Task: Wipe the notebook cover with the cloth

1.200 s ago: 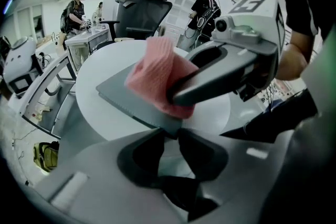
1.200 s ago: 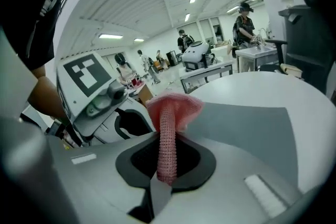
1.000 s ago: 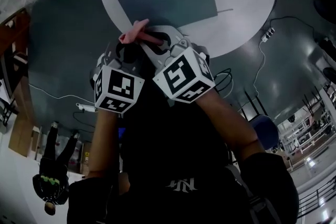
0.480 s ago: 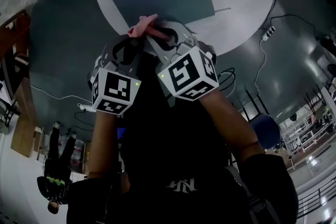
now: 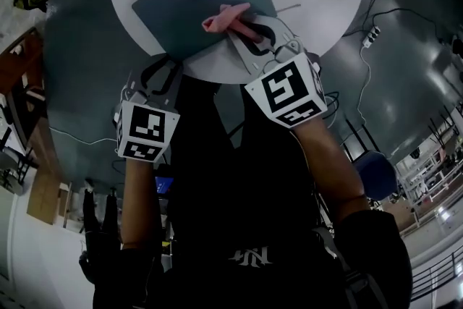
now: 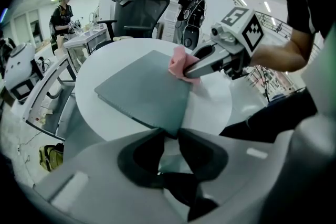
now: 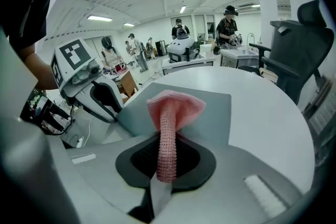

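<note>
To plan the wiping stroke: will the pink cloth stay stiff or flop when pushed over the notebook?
Probably floppy: the pink cloth bunches into a fold where the right gripper pinches it, and its end fans out. Its knobbly weave may grip the notebook rather than slide.

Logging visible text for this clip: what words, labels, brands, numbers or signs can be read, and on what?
Nothing can be read.
On the left marker cube and the right marker cube: square patterns only, no letters.
On the notebook and the cloth: no print visible.
On the person's shirt: pale print, too blurred to read.
</note>
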`<state>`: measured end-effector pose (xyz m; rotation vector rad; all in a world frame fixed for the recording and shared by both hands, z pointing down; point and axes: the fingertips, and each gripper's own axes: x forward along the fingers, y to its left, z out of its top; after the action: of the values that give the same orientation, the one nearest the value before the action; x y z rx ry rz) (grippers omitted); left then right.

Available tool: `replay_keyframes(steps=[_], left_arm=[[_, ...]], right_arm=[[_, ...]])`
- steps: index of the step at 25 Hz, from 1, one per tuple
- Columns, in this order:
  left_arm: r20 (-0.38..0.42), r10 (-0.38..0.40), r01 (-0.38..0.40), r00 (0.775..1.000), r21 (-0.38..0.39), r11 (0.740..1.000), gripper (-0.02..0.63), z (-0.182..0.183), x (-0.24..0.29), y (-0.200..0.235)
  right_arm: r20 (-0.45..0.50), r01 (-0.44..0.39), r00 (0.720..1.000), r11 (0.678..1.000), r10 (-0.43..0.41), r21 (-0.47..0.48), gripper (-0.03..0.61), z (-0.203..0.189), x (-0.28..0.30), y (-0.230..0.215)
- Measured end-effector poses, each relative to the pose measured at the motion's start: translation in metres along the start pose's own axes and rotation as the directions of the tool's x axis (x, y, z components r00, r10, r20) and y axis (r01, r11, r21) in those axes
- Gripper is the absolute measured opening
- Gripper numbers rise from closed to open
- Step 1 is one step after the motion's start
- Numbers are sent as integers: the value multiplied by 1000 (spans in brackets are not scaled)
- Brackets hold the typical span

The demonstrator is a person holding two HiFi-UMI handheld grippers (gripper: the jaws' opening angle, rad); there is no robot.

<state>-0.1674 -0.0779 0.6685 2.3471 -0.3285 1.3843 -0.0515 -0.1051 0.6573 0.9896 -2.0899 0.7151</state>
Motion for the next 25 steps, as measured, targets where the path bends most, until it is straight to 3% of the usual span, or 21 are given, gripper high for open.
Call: replay_keyframes(steps=[10,15,17,19,22,25], left_arm=[[-20,24,-24,1000,1,1000,92,0,2,-1],[-6,55,-55,998,-3,998,92,5,5,-2],[-3,54,-54,999,-9,998,95,6,3,-6],[-32,31,-31,999,-13,999,103,2,-4,-17],[-104,-11,9,994,-20,1000,121,-8,-25,-40],[-126,-72,62,989,-80,995,120,-5,-56,-65]], right_arm=[[-2,113,994,993,-113,43,26,-23,-28,-56],[-47,247,969,966,-244,78,26,-36,-61,-100],[-35,259,966,962,-257,81,26,-32,-78,-104],[-1,199,980,971,-200,130,26,-26,-93,-89],[113,4,993,973,-31,231,26,-1,-115,-45],[183,-116,980,974,80,194,26,36,-142,-9]])
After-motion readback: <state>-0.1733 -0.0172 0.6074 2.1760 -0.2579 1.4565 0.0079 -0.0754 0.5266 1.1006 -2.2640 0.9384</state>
